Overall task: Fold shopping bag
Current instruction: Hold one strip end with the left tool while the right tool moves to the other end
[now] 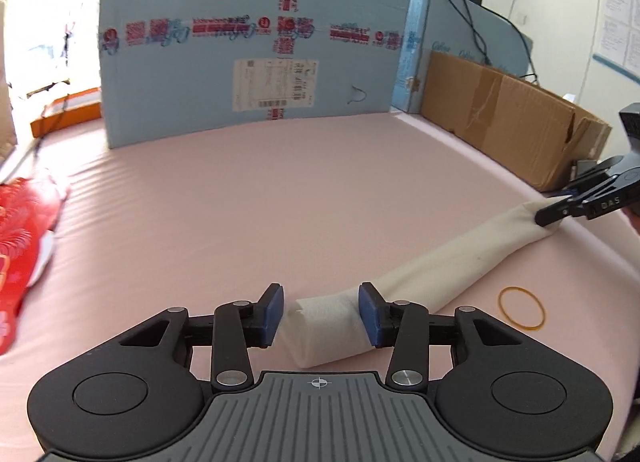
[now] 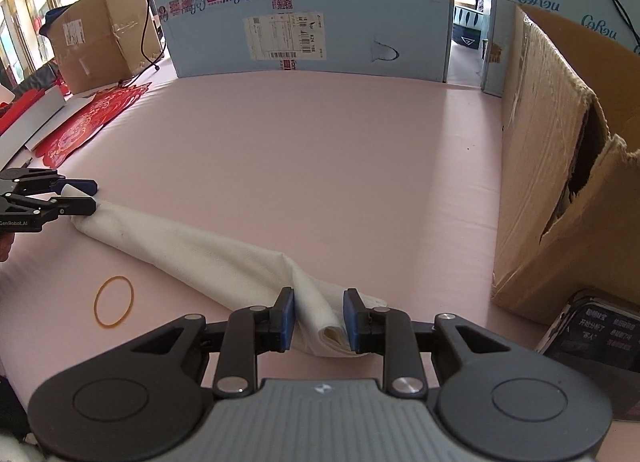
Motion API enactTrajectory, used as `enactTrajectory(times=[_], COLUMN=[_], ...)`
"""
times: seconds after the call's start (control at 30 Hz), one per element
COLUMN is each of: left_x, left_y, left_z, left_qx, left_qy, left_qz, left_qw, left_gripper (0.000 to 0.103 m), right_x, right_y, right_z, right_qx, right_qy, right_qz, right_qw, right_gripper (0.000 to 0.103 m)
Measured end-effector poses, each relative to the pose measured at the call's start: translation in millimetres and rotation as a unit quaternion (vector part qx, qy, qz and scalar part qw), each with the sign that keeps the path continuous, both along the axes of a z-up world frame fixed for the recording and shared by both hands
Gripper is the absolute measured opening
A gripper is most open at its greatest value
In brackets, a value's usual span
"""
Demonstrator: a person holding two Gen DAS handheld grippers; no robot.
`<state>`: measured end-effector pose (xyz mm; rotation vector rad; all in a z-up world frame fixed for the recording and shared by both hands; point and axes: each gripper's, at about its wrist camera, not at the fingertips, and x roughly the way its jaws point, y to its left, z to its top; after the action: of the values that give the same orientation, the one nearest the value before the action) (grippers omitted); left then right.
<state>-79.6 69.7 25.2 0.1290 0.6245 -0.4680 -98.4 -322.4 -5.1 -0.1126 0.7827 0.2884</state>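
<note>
rolled shopping bag (image 1: 460, 258), lengthwise between both grippers

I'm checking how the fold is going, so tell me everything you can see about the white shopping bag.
The shopping bag is off-white cloth, rolled or folded lengthwise into a long narrow bundle lying flat on the pink table cover. One end sits between the blue pads of the left gripper, with a small gap at one pad. The other end, showing folded layers, sits between the pads of the right gripper, which look closed on it. A rubber band lies beside it, not touching.
</note>
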Motion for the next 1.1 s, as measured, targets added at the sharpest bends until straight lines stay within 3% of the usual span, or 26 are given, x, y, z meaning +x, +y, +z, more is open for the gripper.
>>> enactTrajectory(times=[0.13,0.23,0.33,0.4,0.57,0.6,0.67,0.73,0.8,0.9,1.07,1.1], left_x=[-33.1,-52.2,-54.8,-46.4,-9.9,-8.1,-6.8,-8.9,-10.2,-11.6,-14.8,-14.2], left_y=[-13.2,-46.1,-89.0,-118.0,-139.7,-137.3,-134.8,-135.6,-136.9,-134.5,-132.6,-131.4], left_z=[33.4,47.1,45.6,33.4,-8.9,-9.6,-11.3,-13.8,-15.1,-15.8,-15.5,-15.8], left_qx=[0.019,-0.012,-0.047,-0.035,0.014,0.006,0.0,0.003,0.006,-0.001,-0.006,-0.01], left_qy=[-0.115,-0.153,-0.135,-0.102,-0.002,0.0,0.003,-0.002,-0.004,-0.003,-0.005,-0.004], left_qz=[0.068,0.035,-0.054,-0.092,-0.089,-0.088,-0.087,-0.086,-0.085,-0.084,-0.084,-0.084], left_qw=[0.9909,0.9876,0.9883,0.9899,0.996,0.9961,0.9962,0.9963,0.9964,0.9965,0.9965,0.9964], left_gripper=[0.043,0.041,0.04,0.031,0.03,0.03,0.03,0.03,0.03,0.031,0.03,0.03], right_x=[-2.4,-1.5,-1.9,-2.2,-2.1,-2.3,-6.5,-12.6,-20.2,-33.6,-61.0,-69.8], right_y=[3.2,1.0,-0.8,-2.1,-10.9,-12.5,-16.8,-15.4,0.5,23.9,16.5,11.8], right_z=[-0.3,-1.0,-2.0,-2.5,-3.1,-2.1,2.0,3.1,0.8,-5.0,12.2,17.9], right_qx=[-0.017,-0.011,-0.006,-0.003,0.017,0.018,-0.005,-0.032,-0.089,-0.172,-0.178,-0.16], right_qy=[-0.009,-0.011,-0.014,-0.017,-0.02,-0.02,-0.038,-0.055,-0.074,-0.109,-0.148,-0.155], right_qz=[0.008,0.01,0.013,0.014,0.022,0.022,-0.003,-0.013,-0.007,-0.003,-0.065,-0.081], right_qw=[1.0,1.0,1.0,1.0,0.999,0.999,0.999,0.998,0.993,0.979,0.971,0.971], right_gripper=[0.027,0.027,0.027,0.027,0.027,0.029,0.052,0.05,0.051,0.051,0.051,0.051])
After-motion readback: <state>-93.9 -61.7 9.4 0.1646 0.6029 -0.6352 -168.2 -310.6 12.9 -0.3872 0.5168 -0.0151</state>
